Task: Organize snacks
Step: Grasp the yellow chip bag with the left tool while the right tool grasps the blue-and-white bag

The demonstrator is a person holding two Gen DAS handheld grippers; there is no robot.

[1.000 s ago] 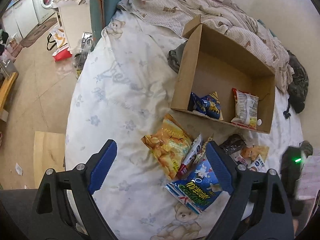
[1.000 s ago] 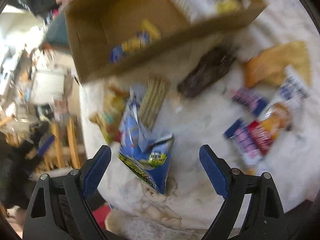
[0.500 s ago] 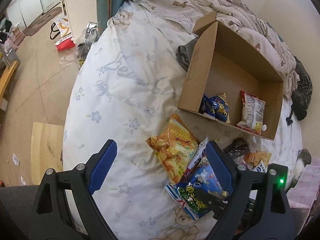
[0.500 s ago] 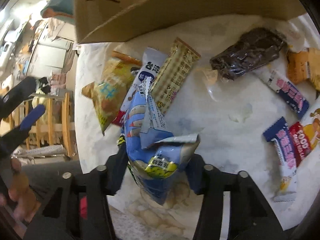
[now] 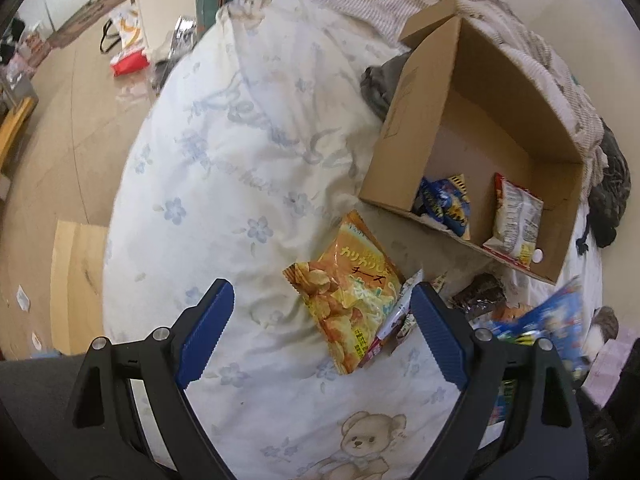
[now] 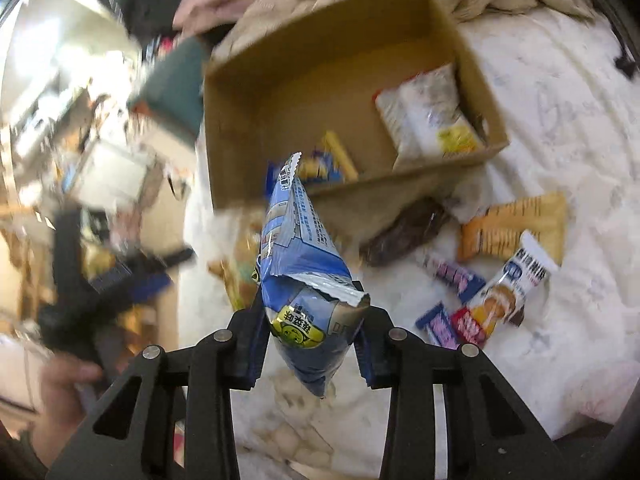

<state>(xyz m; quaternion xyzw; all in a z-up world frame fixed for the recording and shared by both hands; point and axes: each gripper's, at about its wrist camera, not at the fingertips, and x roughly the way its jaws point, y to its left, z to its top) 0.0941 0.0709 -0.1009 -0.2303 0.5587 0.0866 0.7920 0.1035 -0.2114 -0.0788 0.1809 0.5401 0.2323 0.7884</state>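
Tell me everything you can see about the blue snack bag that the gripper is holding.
The blue snack bag is a glossy foil-like pouch, light blue with white panels of small print and a yellow round emblem near its lower end. Its serrated sealed edge points up toward the cardboard box. The right gripper pinches its crumpled lower part from both sides, holding it lifted off the white bedding. In the left wrist view it shows only as a blue blur at the right.

Black claw frames, blue ribbed pads, silver screws.

bear-print duvet, red bag, perhaps clothing.
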